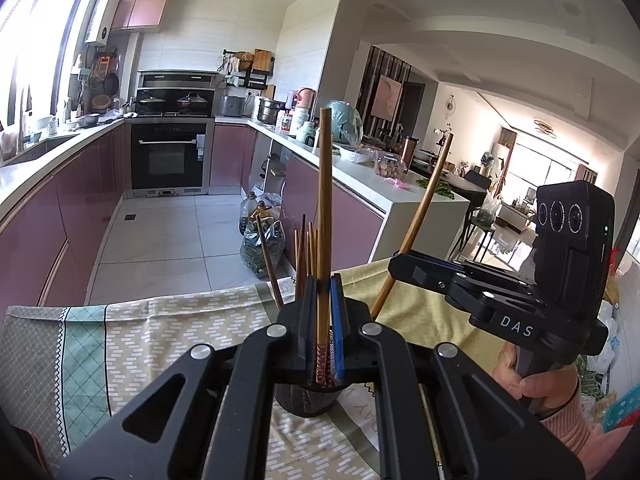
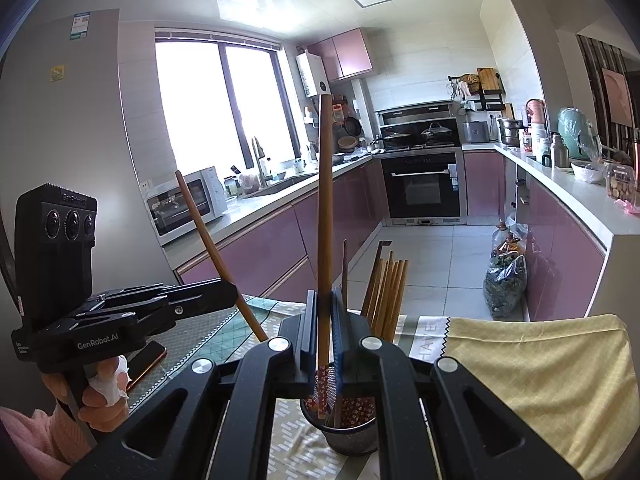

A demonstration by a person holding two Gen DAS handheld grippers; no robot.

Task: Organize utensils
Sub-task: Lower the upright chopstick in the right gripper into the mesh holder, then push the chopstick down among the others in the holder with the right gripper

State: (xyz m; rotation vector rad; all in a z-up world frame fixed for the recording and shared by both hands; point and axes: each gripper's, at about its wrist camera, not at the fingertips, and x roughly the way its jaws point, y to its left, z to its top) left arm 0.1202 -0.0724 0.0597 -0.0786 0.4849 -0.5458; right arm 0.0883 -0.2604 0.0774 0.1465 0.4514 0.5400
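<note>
Each chopstick is standing nearly upright in its own tongs, long axis running top to bottom, patterned end down. The left chopstick (image 1: 324,216) is being clenched by the left gripper (image 1: 323,320), and its decorated tip is dangling right over the mouth of the dark mesh holder (image 1: 306,398), which is sitting directly below and just ahead of those jaws. The right chopstick (image 2: 325,216) is being pinched the same way by the right gripper (image 2: 325,334), its tip already dipping inside the rim of the same holder (image 2: 352,436), just below the jaws. Both pairs of jaws are clamped tight on wood, neither slack.

So the drop looks like a straight-down one for both hands; judging by the tips, the right is the nearer to seated. A bundle of other chopsticks (image 2: 386,292) is leaning in the holder just beyond and to the right of the right gripper. The holder is standing on a patterned cloth (image 1: 160,332) over the table.
</note>
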